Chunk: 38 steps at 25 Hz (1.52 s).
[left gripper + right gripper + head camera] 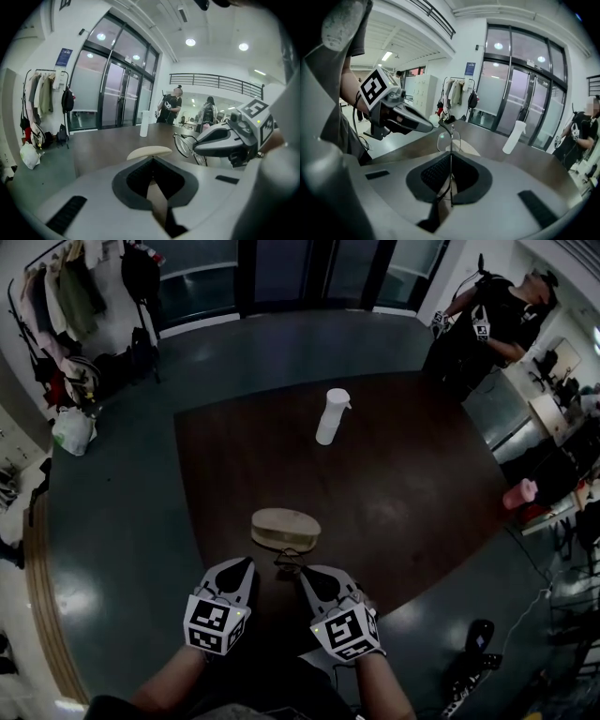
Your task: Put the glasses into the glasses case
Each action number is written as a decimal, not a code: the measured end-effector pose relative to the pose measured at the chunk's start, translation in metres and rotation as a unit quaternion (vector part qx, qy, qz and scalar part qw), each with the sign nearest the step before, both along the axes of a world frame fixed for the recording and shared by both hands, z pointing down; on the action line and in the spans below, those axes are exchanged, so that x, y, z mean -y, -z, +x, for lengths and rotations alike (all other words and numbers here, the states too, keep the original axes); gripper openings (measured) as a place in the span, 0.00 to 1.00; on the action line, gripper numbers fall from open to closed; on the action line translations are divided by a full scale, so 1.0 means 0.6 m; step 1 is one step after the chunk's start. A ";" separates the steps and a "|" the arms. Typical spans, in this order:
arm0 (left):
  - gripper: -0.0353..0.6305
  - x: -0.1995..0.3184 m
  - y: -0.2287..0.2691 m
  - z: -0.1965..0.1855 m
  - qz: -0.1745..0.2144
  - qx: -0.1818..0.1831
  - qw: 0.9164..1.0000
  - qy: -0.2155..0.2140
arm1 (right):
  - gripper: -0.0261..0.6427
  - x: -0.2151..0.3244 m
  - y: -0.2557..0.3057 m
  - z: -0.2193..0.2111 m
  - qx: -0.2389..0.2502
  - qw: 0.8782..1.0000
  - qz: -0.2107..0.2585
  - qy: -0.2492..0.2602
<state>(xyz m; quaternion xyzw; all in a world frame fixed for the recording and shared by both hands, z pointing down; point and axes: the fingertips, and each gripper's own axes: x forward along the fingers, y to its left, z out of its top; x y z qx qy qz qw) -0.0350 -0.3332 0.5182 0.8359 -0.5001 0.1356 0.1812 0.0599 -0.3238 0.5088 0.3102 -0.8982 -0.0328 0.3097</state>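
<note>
A closed beige oval glasses case lies on the dark brown table, just beyond both grippers. My right gripper is shut on the thin frame of the glasses, which hang above the table just short of the case. In the right gripper view the wire frame runs up out of the jaws and a lens stands in front of the case. My left gripper is shut with nothing in it, a little left of the glasses, and its jaws point at the case.
A white spray bottle stands upright further back on the table. A person in black stands past the table's far right corner. A coat rack is at the far left. The table's near edge lies under my hands.
</note>
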 end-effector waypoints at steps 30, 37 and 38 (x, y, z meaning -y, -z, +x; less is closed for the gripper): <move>0.06 0.117 -0.161 0.021 -0.064 0.050 0.993 -0.088 | 0.02 0.086 -0.129 -0.028 -0.208 0.976 -0.067 0.003; 0.06 0.122 -0.172 0.023 -0.066 0.046 0.993 -0.092 | 0.02 0.101 -0.139 -0.028 -0.224 0.972 -0.070 -0.001; 0.06 0.122 -0.172 0.024 -0.067 0.046 0.992 -0.093 | 0.02 0.103 -0.139 -0.029 -0.226 0.972 -0.068 -0.002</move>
